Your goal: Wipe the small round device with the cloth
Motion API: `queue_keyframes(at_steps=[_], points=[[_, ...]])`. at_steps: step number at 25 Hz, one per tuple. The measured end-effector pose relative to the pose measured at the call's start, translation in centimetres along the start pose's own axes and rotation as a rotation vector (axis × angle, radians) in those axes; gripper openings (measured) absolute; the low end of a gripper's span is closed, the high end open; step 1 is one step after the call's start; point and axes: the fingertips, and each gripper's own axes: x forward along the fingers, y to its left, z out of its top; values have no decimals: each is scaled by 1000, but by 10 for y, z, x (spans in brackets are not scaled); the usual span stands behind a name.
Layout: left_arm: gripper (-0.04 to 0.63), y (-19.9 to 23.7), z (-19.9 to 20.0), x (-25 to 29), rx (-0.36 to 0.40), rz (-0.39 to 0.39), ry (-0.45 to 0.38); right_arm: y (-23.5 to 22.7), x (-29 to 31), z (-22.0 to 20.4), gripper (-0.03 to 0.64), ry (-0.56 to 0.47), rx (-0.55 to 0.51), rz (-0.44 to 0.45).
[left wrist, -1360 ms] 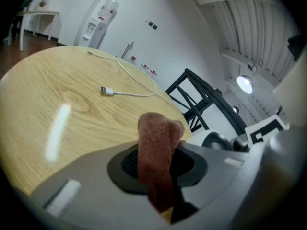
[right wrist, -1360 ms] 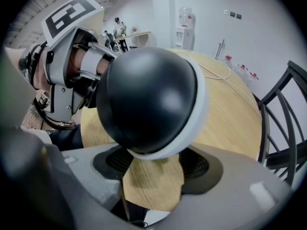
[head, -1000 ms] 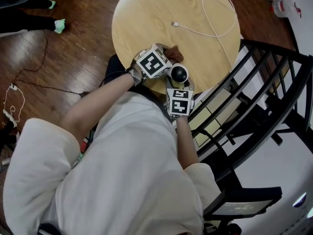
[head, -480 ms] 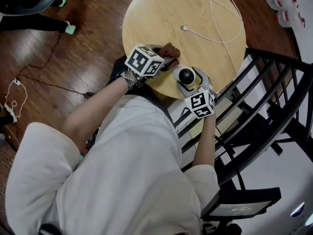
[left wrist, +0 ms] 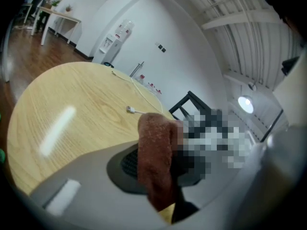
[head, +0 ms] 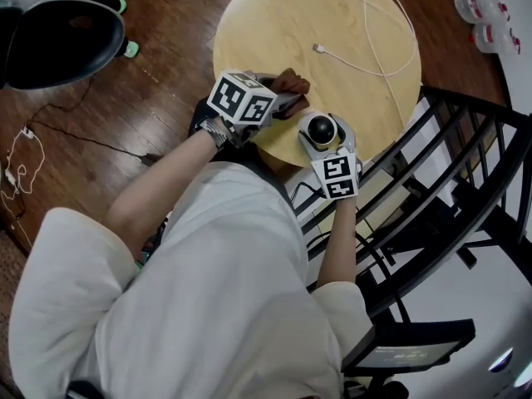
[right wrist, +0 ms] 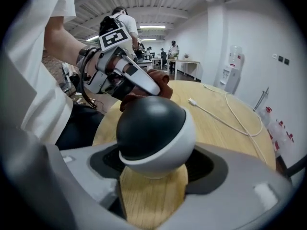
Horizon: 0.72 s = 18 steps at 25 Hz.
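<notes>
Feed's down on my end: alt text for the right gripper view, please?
A round device, dark dome over a white base, stands on the wooden table between the fingers of the right gripper, which have just been opening. Behind it the left gripper holds a brown cloth close to the device; a white cable lies farther back.

A round pale-wood desk stands on dark plank floor, with a black chair at upper left and black metal railing at right. Beyond are white walls, ceiling strip lights and, seemingly, a water dispenser.
</notes>
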Motion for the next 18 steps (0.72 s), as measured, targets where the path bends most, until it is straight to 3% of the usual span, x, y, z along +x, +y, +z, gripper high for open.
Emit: queue_keyframes(at_steps=[5, 12, 18], points=[[117, -30, 3, 21, -9, -79, 14, -4, -1, -3, 352, 87, 99, -86], [117, -37, -2, 33, 10, -87, 40, -8, -5, -9, 351, 162, 304, -232], [112, -48, -10, 39, 84, -104, 95, -3, -4, -6, 351, 215, 324, -267]])
